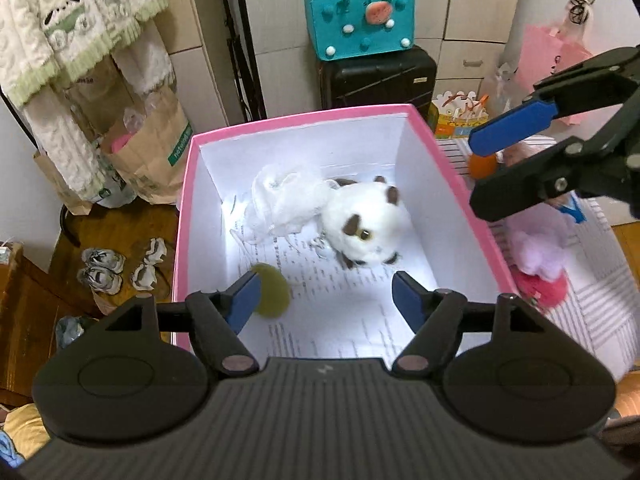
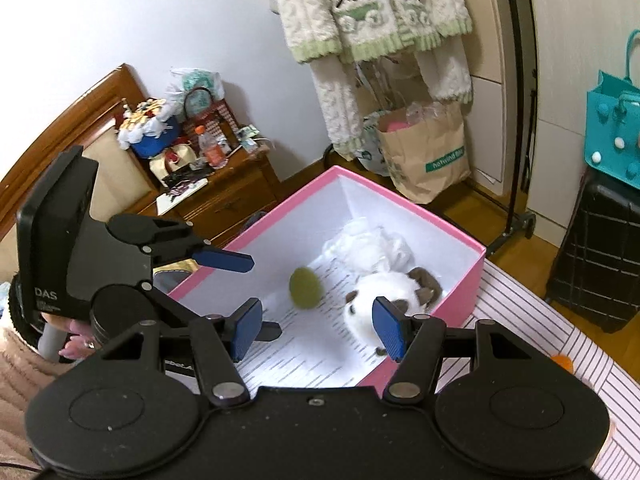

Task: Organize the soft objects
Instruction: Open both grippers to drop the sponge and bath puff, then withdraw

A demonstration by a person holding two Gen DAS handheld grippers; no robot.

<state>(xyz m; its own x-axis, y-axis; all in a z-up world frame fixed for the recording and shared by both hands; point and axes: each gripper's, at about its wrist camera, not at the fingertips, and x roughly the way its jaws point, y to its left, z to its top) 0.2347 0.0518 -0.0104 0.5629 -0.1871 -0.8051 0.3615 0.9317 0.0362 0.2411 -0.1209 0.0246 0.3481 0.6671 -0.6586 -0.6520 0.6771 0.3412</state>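
My left gripper and right gripper hung spread and empty; green ball lay by my left finger in the pink box.

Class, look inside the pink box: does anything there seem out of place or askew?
Mostly tidy. In the pink box, the white plush cat lies tipped on its side against a crumpled white mesh bundle, and an olive-green ball sits loose on the printed paper lining.
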